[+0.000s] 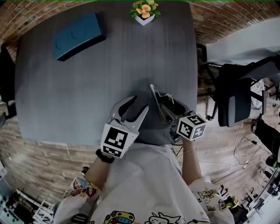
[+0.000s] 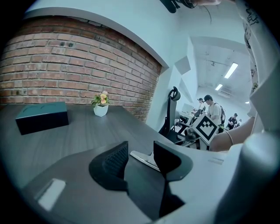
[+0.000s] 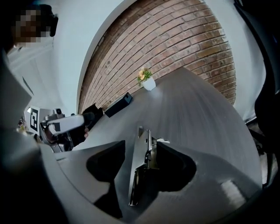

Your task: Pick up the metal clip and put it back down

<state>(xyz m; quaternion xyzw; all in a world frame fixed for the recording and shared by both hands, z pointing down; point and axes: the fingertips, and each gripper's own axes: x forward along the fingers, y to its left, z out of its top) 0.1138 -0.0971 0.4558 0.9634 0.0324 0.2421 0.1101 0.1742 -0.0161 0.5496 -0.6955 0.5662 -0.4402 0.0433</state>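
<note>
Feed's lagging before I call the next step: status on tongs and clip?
Left tongs open, empty. Right tongs open, metal clip between them, touching one side, not clamped. Blue box and flower pot far back, out of the way.

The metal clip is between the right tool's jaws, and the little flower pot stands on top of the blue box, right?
Not quite. The flower pot stands on the table, apart from the blue box; the head view shows it. The metal clip is indeed between the jaws of the right tool.
</note>
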